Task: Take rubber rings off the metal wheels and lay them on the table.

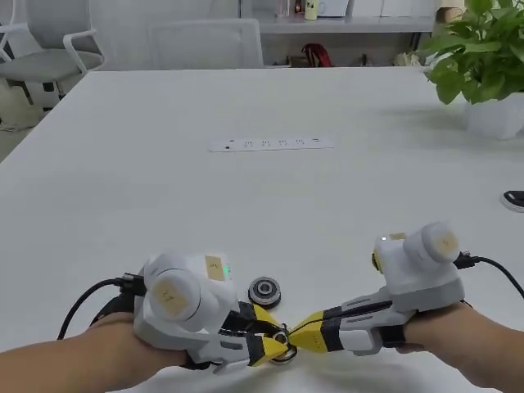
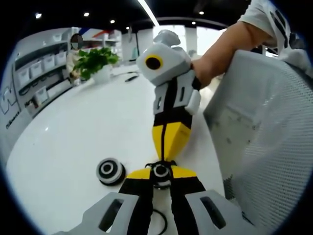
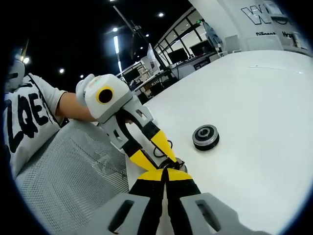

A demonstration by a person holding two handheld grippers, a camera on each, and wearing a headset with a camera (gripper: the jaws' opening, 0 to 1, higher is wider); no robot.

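Note:
A small metal wheel (image 2: pixel 160 170) is clamped between my left gripper's (image 2: pixel 161 173) yellow jaws, just above the table's near edge. My right gripper (image 2: pixel 164 157) comes in from the opposite side, shut, its tips pinching the black rubber ring at the wheel's rim. In the head view, the left gripper (image 1: pixel 274 341) and the right gripper (image 1: pixel 296 336) meet tip to tip at the held wheel (image 1: pixel 282 336). A second wheel (image 1: pixel 264 290) with its black ring on lies flat just beyond them. A thin loose black ring (image 2: pixel 165 223) lies under my left jaws.
A white power strip (image 1: pixel 272 145) lies mid-table. A potted plant (image 1: pixel 483 57) stands at the far right, and a dark object (image 1: pixel 514 199) sits at the right edge. Chairs (image 1: pixel 49 49) stand beyond the far side. A mesh chair back (image 2: pixel 264 137) is close behind me.

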